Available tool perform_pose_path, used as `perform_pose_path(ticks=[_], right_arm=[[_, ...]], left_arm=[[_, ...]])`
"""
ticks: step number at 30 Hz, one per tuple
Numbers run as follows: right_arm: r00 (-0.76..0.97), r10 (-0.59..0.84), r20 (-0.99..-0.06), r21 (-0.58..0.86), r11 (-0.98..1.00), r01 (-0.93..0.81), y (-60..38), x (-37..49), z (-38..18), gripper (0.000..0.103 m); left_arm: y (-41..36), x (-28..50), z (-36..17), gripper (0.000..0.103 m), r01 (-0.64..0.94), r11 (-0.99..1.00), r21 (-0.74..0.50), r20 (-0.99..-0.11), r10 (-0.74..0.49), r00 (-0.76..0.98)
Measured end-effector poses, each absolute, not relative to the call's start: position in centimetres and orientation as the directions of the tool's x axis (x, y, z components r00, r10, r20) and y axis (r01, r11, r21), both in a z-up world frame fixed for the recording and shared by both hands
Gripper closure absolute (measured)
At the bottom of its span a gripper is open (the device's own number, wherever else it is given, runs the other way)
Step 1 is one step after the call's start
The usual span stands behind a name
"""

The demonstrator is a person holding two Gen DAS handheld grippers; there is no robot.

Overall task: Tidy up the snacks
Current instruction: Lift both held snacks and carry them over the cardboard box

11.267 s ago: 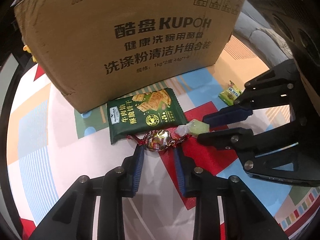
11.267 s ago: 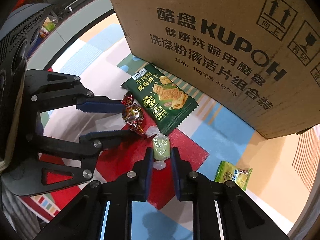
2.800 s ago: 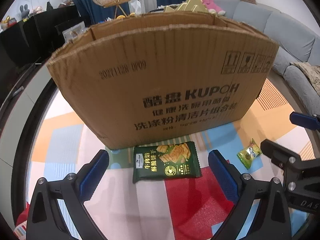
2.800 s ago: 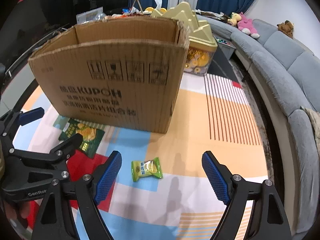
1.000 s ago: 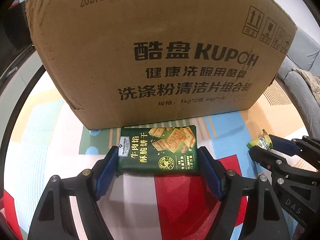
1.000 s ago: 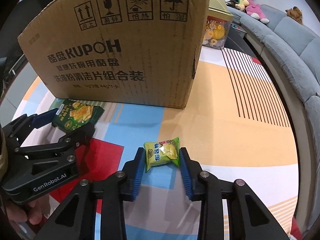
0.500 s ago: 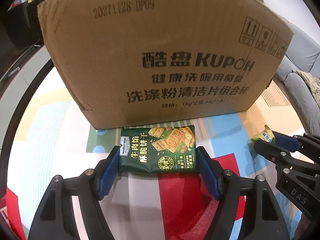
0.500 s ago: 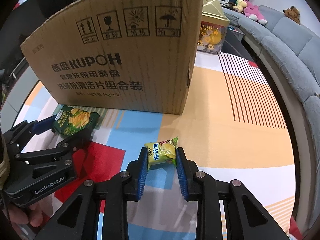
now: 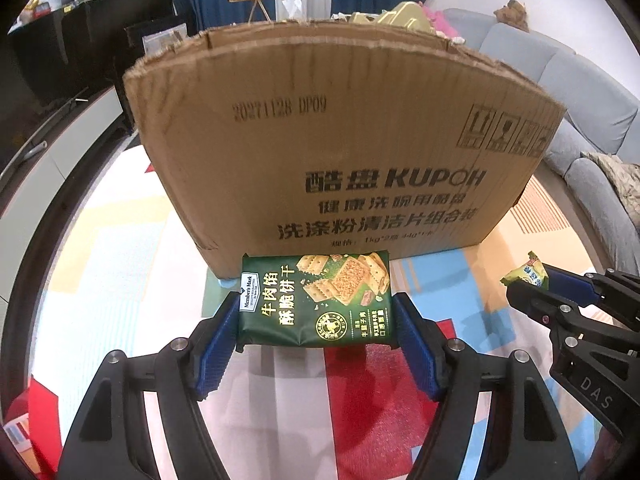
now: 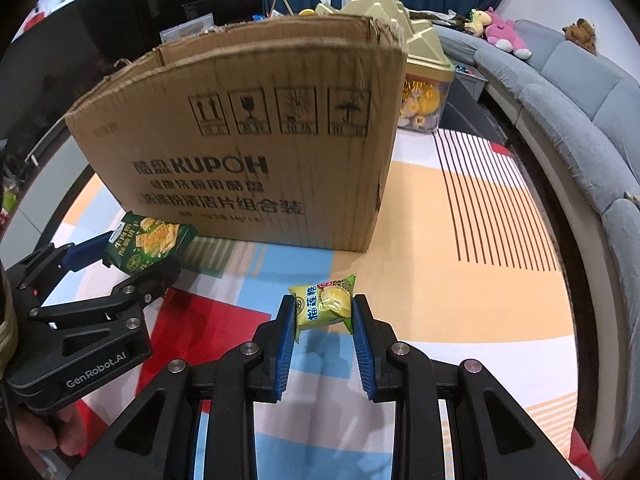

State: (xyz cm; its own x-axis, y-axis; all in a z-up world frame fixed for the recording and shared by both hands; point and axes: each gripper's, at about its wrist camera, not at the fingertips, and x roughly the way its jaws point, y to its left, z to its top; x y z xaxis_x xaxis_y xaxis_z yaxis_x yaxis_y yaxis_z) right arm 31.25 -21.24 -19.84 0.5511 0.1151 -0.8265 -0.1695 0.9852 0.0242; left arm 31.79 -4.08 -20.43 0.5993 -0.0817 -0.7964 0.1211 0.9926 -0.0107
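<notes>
Two hand-held grippers, each carrying one snack in front of an open cardboard box (image 9: pixel 344 152) that stands on a colourful mat (image 10: pixel 460 280).

The left gripper (image 9: pixel 316 332) has its jaws set fairly wide and pressed against the two short ends of a dark green cracker packet (image 9: pixel 316 300), which appears lifted clear of the mat, just in front of the box's printed wall. The right gripper (image 10: pixel 322 320) has its jaws narrow and clamped on a small yellow-green candy packet (image 10: pixel 322 306), also held off the mat, near the box's right front corner. The box's open top lies above both packets; what it holds cannot be seen from here.

The step in hand is judged to be carrying both snacks up and over the near wall. To do it well, each packet should rise above the ragged top edge before moving forward, so that no corner catches on the cardboard. The cracker packet is gripped only at its ends and may buckle or slide, so a level, unhurried lift suits it. The two grippers are best kept well apart above the opening, and each should release only once its packet is over the inside.
</notes>
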Motion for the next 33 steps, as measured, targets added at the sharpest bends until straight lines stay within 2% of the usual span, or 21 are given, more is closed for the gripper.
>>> perform_pose_path(ticks=[33], right_arm=[[0.675, 0.159, -0.72, 0.041, 0.981, -0.188, -19.7, 29.0, -11.0, 0.074]], left_arm=[[-3.3, 28.6, -11.3, 0.03, 0.09, 0.996, -0.02, -0.72, -0.077, 0.69]])
